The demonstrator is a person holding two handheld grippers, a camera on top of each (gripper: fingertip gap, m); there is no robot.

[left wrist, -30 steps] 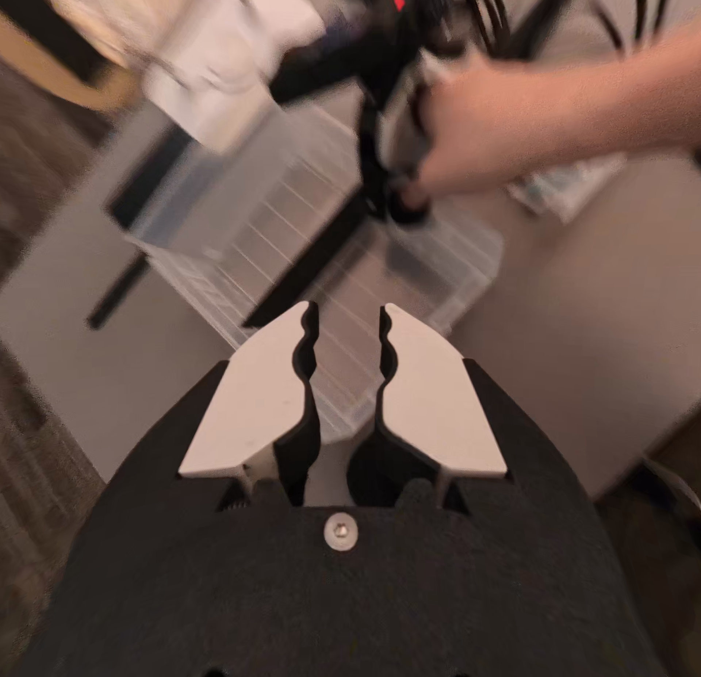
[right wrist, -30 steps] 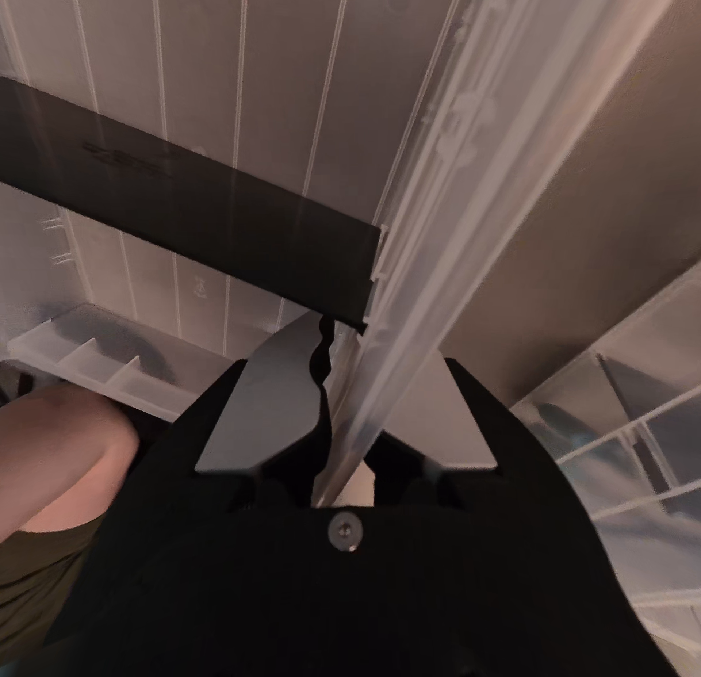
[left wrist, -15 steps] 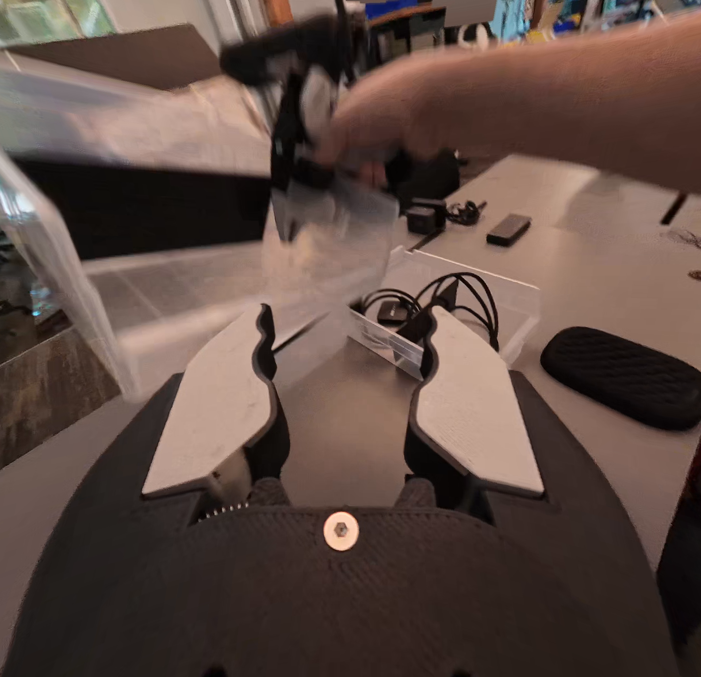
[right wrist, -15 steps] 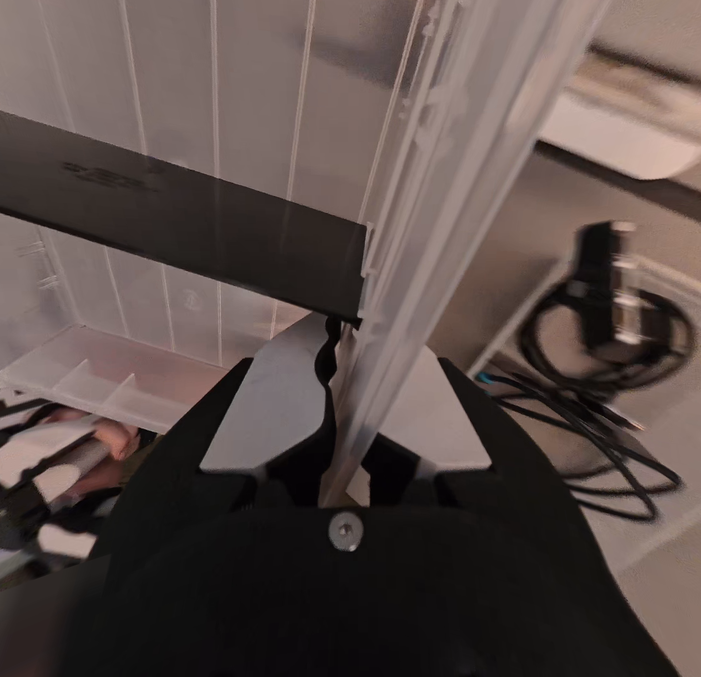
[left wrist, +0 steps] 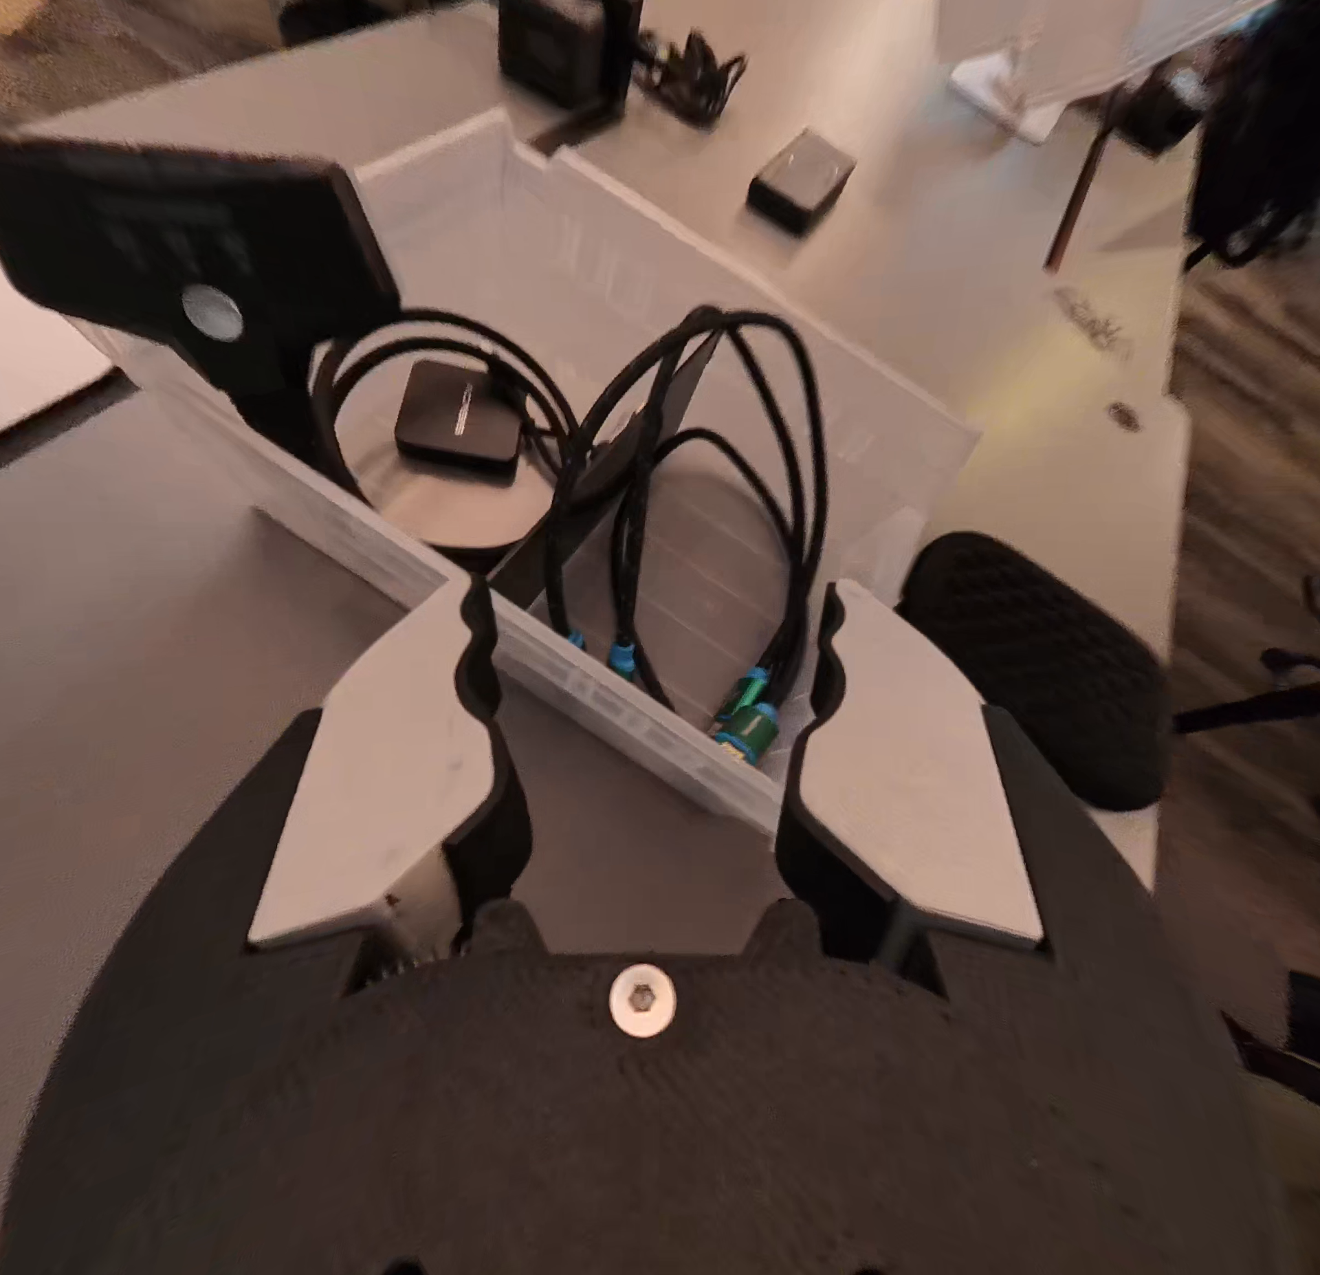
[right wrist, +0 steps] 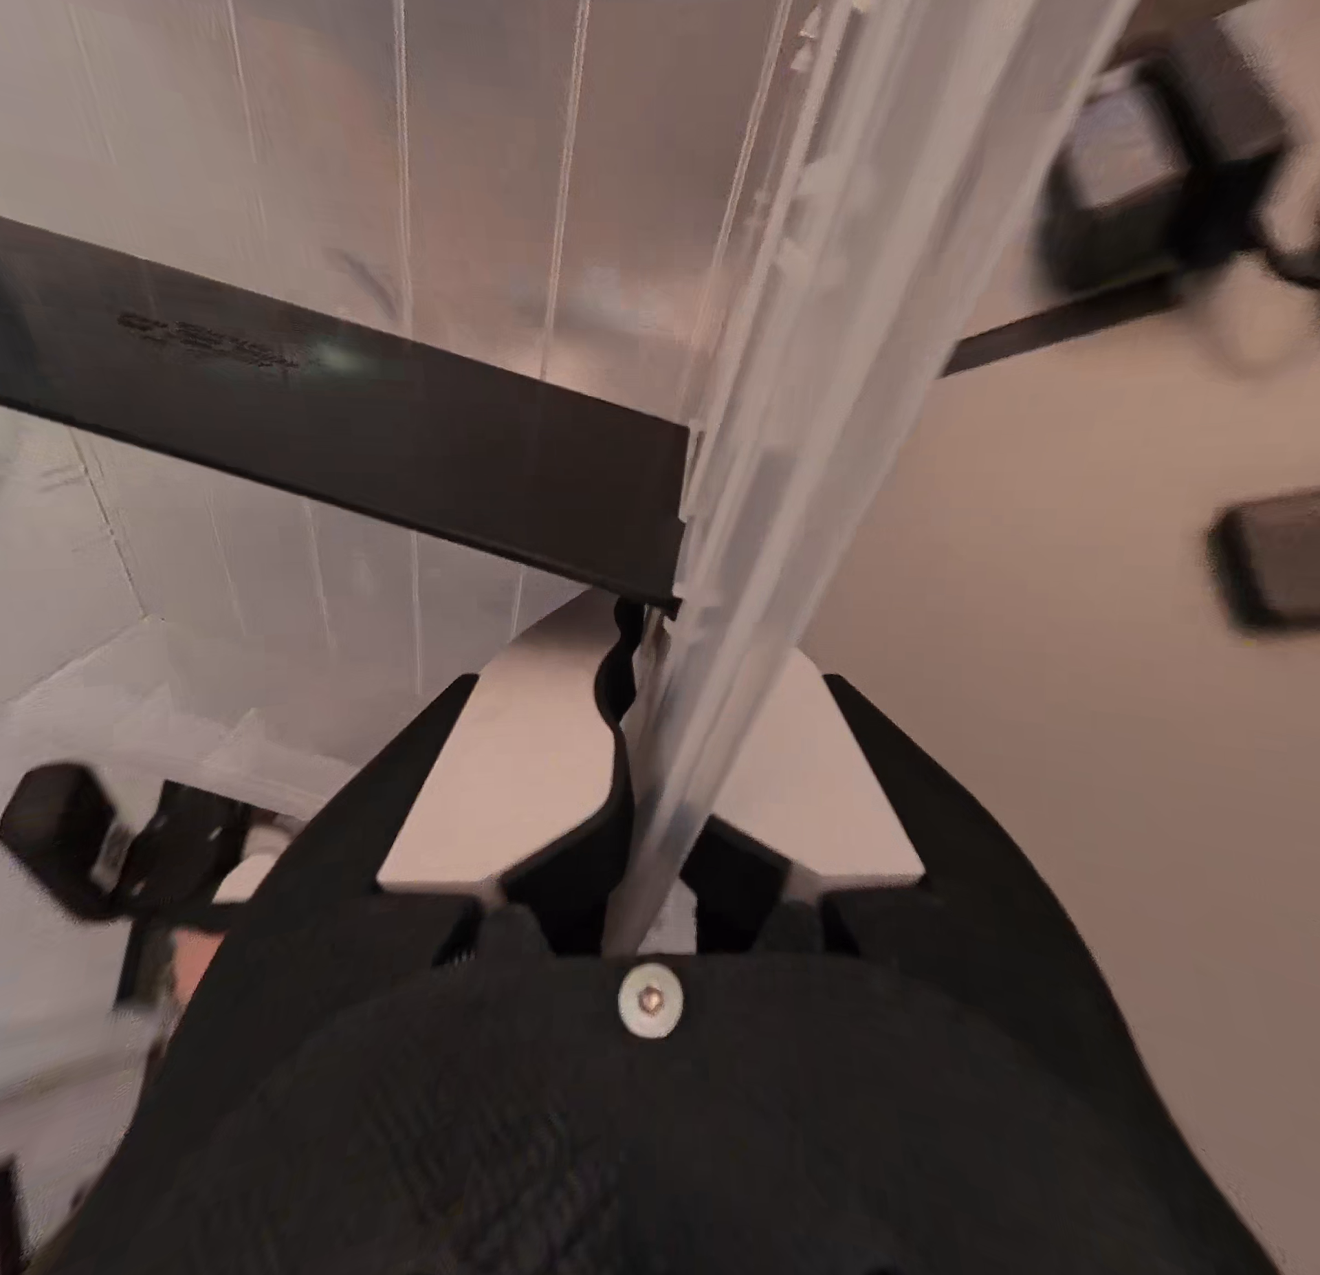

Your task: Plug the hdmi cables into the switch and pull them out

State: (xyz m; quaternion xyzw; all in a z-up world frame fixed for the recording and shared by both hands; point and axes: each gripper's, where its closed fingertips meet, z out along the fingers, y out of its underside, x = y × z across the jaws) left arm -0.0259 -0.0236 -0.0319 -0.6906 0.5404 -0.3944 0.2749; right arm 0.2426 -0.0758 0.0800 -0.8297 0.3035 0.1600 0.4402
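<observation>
While the right gripper (right wrist: 646,733) has its fingers clamped on the rim of a clear plastic lid (right wrist: 771,355), lifted and seen edge-on with a black strip (right wrist: 357,447) across its panel, the left gripper (left wrist: 653,658) hovers with its fingers wide apart and nothing between them, just short of the near wall of an open clear bin (left wrist: 628,719). That bin sits toward the far right part of the surface (left wrist: 164,655). In it lie the hdmi cables (left wrist: 714,455), looped in black coils, their blue and green plug ends (left wrist: 743,723) bunched against the near wall. A small black box, which I take to be the switch (left wrist: 457,422), lies flat in the left end of the bin. A black wrist rest (left wrist: 1036,669) lies just beside the bin's right end.

The main risk, as I judge it, is the lid: it is pinched only by a thin rim, and being broad and light, it could twist or slip out of the fingers if swung quickly, dropping onto the bin or the cables. Both views are smeared, which suggests fast motion, so that risk is real.

Next, the cables are tangled together; gripping one plug may drag the whole bundle up, and possibly tug the light switch along. The plugs also sit tight against the wall, so the left fingers could strike the rim and shove the bin along the surface.
</observation>
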